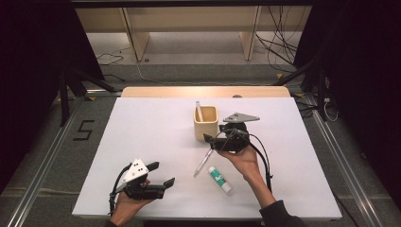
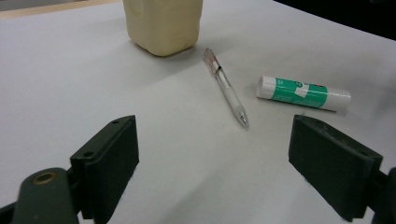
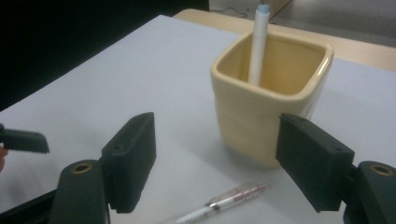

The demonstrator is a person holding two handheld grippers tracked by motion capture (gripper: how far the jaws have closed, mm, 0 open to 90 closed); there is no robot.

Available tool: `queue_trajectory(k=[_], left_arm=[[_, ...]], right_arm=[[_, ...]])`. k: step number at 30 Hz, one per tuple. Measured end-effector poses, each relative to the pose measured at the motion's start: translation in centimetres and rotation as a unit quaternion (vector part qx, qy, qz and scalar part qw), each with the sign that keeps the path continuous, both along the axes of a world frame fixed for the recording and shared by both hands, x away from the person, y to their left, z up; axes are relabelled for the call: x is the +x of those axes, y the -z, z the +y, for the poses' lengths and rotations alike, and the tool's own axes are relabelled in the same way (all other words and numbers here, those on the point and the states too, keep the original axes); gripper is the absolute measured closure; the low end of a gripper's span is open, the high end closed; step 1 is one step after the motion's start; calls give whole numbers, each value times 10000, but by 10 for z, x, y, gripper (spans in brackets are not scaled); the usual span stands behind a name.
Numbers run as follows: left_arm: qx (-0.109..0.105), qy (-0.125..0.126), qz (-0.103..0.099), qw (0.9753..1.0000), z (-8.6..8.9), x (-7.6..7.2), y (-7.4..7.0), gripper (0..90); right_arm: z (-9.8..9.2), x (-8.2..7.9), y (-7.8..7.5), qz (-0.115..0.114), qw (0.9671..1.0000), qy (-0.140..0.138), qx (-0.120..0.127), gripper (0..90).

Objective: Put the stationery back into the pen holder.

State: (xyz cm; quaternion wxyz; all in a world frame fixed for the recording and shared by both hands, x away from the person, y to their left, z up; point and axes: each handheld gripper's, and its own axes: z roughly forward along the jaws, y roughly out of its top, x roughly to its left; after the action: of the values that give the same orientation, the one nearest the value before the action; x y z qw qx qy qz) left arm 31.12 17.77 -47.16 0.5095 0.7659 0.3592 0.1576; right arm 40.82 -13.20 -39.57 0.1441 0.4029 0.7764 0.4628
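Observation:
A cream square cup (image 1: 206,124) stands mid-table with a white pen (image 1: 199,111) upright inside it. Just in front of it lies a clear pen (image 1: 202,163), and a green-and-white glue stick (image 1: 220,180) lies beside that. My right gripper (image 1: 213,137) hovers open above the clear pen, right next to the cup's near side. Its own view shows the cup (image 3: 266,107), the white pen (image 3: 258,42) and the clear pen (image 3: 224,203) below the empty jaws (image 3: 222,161). My left gripper (image 1: 161,173) is open near the front left, facing the clear pen (image 2: 226,88) and glue stick (image 2: 303,92).
The white table sheet (image 1: 142,137) is bare on the left and far right. A wooden table edge (image 1: 203,91) runs along the back. Cables trail from both grippers toward the front edge. The cup (image 2: 163,23) stands beyond the pen in the left gripper view.

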Motion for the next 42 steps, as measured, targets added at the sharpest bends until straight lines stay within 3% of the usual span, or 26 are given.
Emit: queue_trajectory(k=[16, 42], left_arm=[[-10, -32, 1, 10000, 1, 0, 0, 158], [-7, -27, 28, 10000, 3, 1, 0, 158]], right_arm=[[-16, -36, 26, 216, 9996, -105, -157, 289], [-29, -71, 54, 598, 9959, -319, -596, 287]])
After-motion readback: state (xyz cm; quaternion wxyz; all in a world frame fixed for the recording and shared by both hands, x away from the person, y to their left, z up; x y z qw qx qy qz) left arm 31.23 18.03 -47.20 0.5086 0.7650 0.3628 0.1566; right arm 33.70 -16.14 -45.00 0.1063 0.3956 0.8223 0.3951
